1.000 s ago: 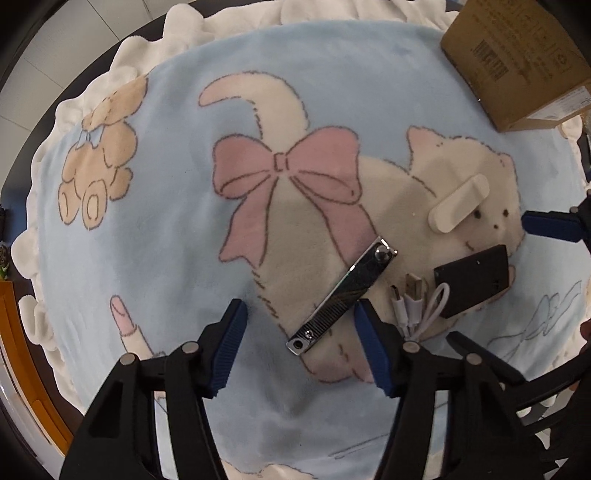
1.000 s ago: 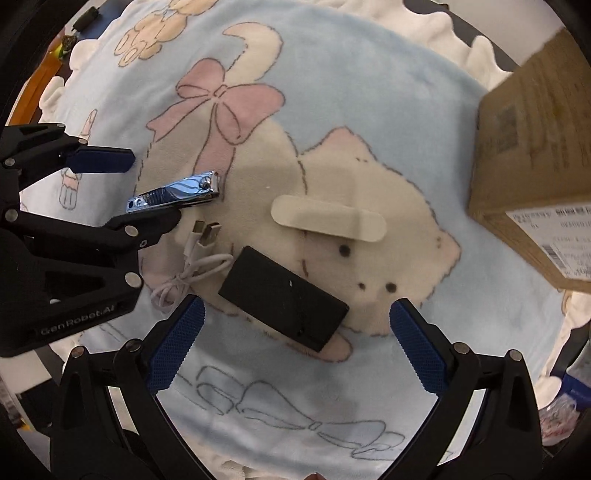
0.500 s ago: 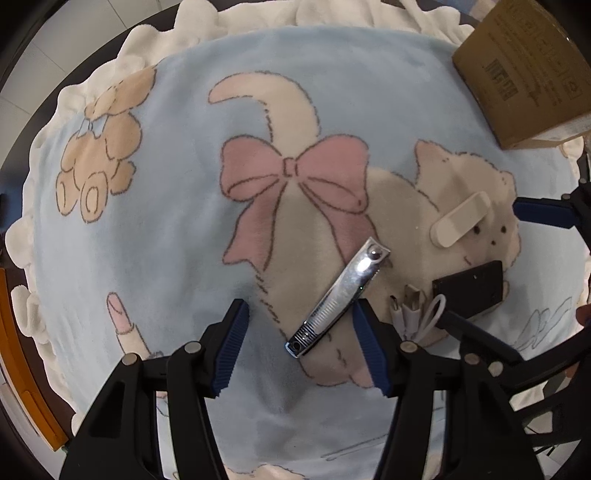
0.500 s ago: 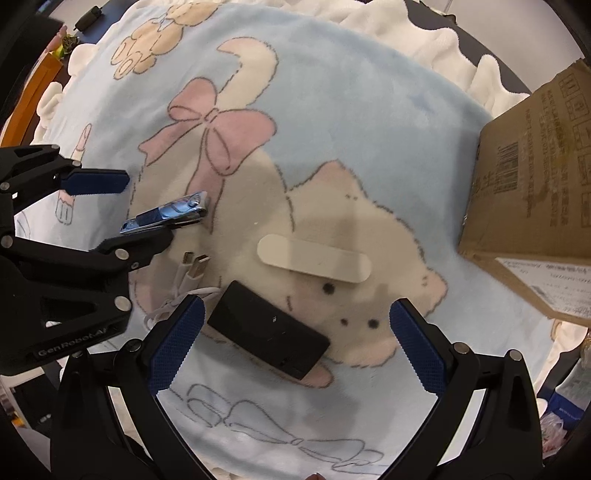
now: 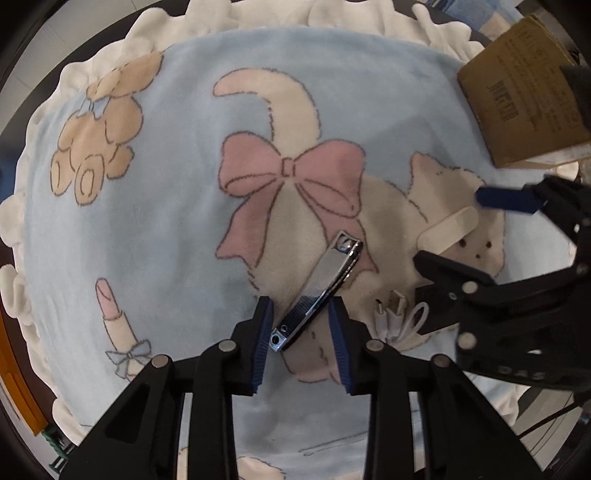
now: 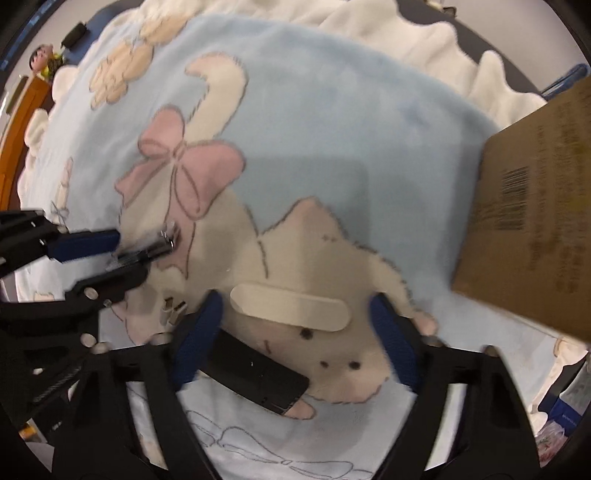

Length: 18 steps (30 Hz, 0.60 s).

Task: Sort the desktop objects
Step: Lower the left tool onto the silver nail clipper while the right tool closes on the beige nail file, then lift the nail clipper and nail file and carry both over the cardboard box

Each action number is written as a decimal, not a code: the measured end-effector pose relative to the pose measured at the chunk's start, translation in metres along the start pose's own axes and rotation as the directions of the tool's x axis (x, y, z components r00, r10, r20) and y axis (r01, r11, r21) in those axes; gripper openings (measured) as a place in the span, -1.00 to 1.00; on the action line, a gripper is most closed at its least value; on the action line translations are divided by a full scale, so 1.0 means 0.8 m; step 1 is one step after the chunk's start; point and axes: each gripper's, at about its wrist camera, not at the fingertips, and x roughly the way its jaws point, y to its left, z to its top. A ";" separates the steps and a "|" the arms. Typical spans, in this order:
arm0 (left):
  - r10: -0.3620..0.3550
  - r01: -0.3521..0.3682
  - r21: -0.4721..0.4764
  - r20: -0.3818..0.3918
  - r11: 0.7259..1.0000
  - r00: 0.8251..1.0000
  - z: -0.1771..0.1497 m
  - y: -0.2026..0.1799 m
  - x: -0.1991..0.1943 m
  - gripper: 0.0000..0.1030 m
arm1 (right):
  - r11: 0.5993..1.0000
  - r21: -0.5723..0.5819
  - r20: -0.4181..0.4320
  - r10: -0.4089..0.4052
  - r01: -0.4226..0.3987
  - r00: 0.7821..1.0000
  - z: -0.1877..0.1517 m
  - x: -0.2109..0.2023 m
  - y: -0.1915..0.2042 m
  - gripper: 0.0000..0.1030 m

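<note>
A silver nail clipper (image 5: 325,288) lies slanted on the blue cartoon blanket (image 5: 166,221). My left gripper (image 5: 301,332) is shut on its near end, and both blue pads touch it. The right wrist view shows that grip blurred, clipper (image 6: 159,240) in the left gripper (image 6: 110,256). My right gripper (image 6: 295,343) stands open low over the blanket. A cream flat strip (image 6: 291,308) and a black rectangular box (image 6: 258,373) lie between its fingers, with neither one gripped. In the left wrist view the right gripper (image 5: 476,232) straddles the strip (image 5: 447,232) and hides the black box.
A white USB cable (image 5: 395,317) is coiled between the two grippers. A brown cardboard box (image 6: 535,240) stands at the far right of the blanket. White frilled blanket edge (image 5: 332,14) runs along the back. An orange wooden edge (image 6: 18,122) shows at the left.
My left jaws have narrowed from wide open onto the nail clipper. The right gripper has moved forward and lower over the cream strip and black box, its jaws somewhat narrower.
</note>
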 end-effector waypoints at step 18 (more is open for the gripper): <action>-0.003 0.005 -0.066 0.021 0.998 1.000 -0.005 0.015 -0.017 -0.84 | 0.990 0.115 0.046 0.080 -0.085 0.996 0.009 -0.035 0.001 0.27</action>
